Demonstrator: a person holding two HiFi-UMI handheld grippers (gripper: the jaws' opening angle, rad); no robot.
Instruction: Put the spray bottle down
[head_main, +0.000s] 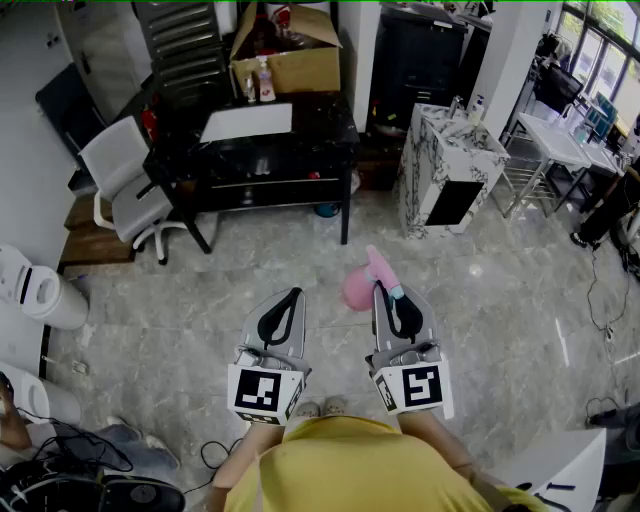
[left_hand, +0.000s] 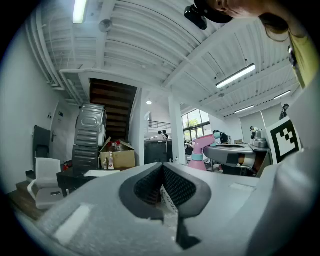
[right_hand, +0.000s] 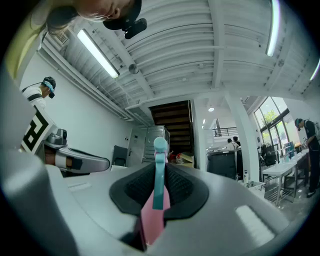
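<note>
Right claw (head_main: 388, 292) clamps the pink plastic spray bottle (head_main: 358, 289) by its thin head; left claw (head_main: 291, 296) closed, textured pads (left_hand: 177, 187) touching.

Two grippers at lower centre: left gripper (head_main: 289, 297), right gripper (head_main: 388, 294). Two marker cubes (head_main: 265, 392), one on each. One pink spray bottle (head_main: 358, 289) just above centre right. One black table (head_main: 300, 150) at upper centre, bearing one cardboard box (head_main: 295, 68), two small bottles (head_main: 266, 80) side by side before the box, and one white sheet (head_main: 248, 122). One grey chair (head_main: 125, 185) at upper left. One marbled cabinet (head_main: 445, 170) at upper right. One white table (head_main: 555, 138) by the upper right edge. Two white drums (head_main: 42, 292) at the left edge, one above the other. Two shoes (head_main: 306, 409) at bottom centre
</note>
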